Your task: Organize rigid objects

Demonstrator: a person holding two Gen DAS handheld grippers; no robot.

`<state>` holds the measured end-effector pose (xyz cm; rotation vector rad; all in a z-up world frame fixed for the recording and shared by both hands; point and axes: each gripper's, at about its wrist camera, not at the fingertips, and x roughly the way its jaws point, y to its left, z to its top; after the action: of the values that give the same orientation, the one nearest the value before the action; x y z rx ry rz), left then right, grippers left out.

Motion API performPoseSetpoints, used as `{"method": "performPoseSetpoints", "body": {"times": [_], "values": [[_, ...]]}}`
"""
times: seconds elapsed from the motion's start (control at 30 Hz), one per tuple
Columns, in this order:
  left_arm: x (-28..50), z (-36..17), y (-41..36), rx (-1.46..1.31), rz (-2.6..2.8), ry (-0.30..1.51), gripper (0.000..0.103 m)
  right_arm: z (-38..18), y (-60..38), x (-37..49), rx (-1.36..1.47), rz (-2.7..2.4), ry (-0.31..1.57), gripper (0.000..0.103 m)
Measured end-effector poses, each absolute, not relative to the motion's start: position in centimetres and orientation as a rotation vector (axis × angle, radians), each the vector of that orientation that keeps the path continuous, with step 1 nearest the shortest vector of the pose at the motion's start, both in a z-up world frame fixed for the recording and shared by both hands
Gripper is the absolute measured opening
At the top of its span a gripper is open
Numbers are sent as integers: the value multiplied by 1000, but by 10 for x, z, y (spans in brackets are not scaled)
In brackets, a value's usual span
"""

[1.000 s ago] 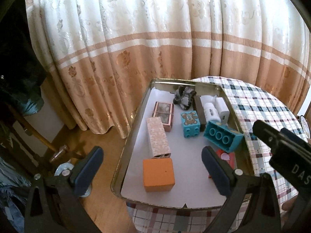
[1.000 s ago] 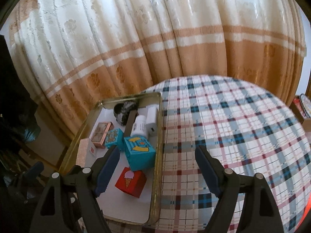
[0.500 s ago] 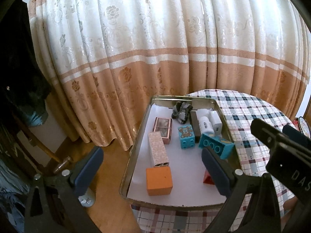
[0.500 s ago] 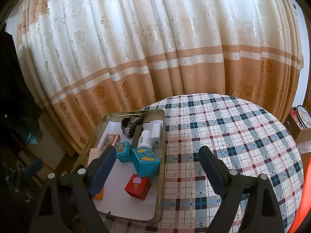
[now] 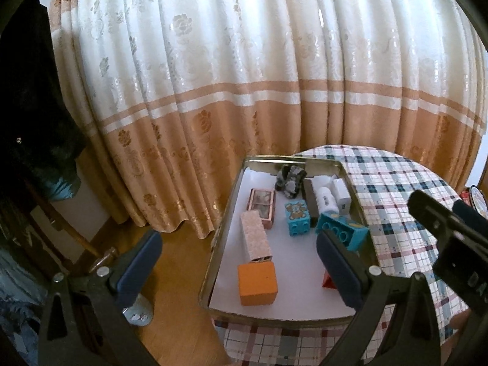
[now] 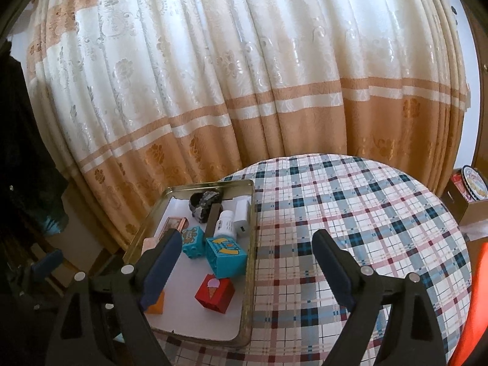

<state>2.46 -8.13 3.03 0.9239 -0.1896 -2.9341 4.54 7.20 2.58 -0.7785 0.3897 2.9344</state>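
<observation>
From well above and back, the metal tray at the round table's left edge is viewed obliquely by both wrist cameras, facing the curtain, the right one set further right.

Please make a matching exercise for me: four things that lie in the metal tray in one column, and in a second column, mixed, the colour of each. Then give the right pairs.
Things:
1. cube at the tray's near edge
2. block with an ice-cream picture
3. small block with a bear picture
4. charger plug

Colours:
A. white
B. orange
C. turquoise
D. red

Pairs: 1-B, 2-D, 3-C, 4-A
</observation>
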Motion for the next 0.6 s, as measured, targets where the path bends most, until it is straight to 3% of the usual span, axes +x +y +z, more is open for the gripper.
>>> {"method": "performPoseSetpoints", "body": {"times": [0.6], "values": [[21,33,-86,917,-2894,-152,103,25,68,49,-769,2948,374,89]]}}
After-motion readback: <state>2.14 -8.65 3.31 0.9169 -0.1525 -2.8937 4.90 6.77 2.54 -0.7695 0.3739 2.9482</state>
